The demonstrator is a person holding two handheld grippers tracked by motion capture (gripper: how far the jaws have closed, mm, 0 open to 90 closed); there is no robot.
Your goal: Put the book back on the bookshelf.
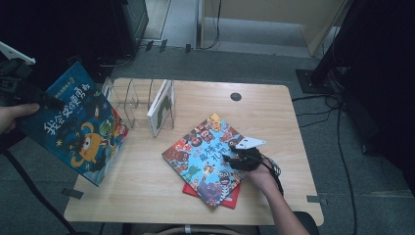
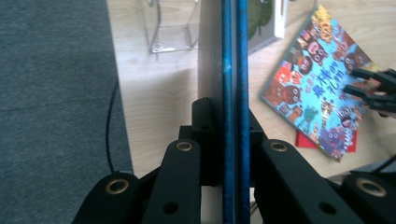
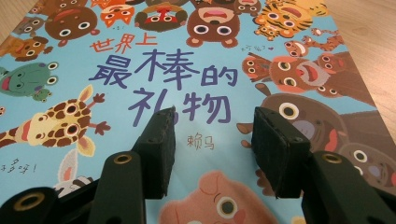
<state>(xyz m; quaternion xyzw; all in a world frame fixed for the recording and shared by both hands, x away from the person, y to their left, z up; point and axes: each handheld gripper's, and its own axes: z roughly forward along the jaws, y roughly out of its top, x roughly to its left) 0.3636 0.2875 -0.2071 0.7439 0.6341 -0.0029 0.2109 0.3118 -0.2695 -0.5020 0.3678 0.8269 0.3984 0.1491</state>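
Blue monster book (image 1: 78, 125) clenched by its edge in the left claw (image 2: 232, 154), held tilted in the air off the worktop's (image 1: 147, 181) nine o'clock side. Clear rack (image 1: 139, 100) at two o'clock from that book, near, with one white book (image 1: 161, 107) already upright in its rightmost slot. Long axis probably to be turned upright and in line with the dividers before sliding in. Right claw (image 3: 212, 135) released, jaws apart over the animal-cover book (image 1: 205, 156), which lies flat on a red book (image 1: 234, 198) toward four o'clock, farther from the rack.
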